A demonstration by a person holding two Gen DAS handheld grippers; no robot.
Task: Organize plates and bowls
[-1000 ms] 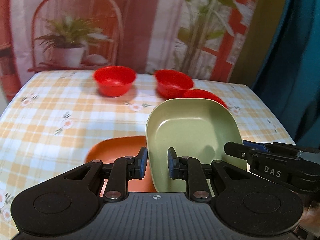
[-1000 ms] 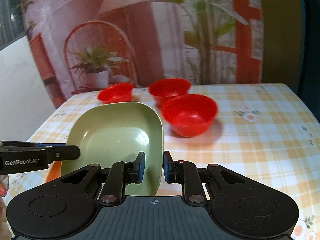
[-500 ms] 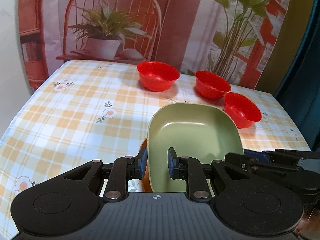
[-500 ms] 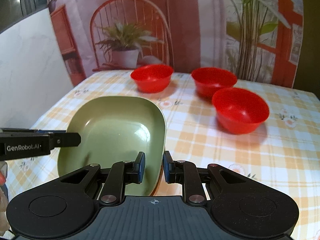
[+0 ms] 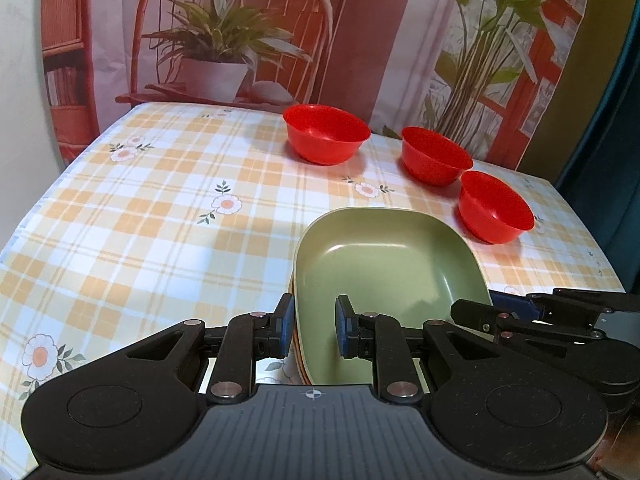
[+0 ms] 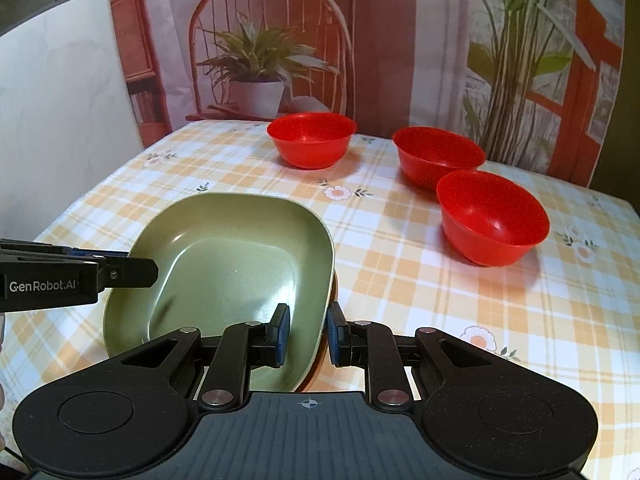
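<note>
Plate (image 5: 384,268) atop another plate (image 6: 330,300), three bowls (image 5: 326,138) behind on table (image 5: 140,216).

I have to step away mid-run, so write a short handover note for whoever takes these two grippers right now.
Left gripper: shut on the left rim of the green plate.
Right gripper: shut on the plate's right rim.
Green plate sits over an orange plate, of which only an edge shows.
Three red bowls stand separately at the far side of the checked tablecloth.
Done: plates look stacked.
Left: release both fingers, then nest the bowls.
</note>
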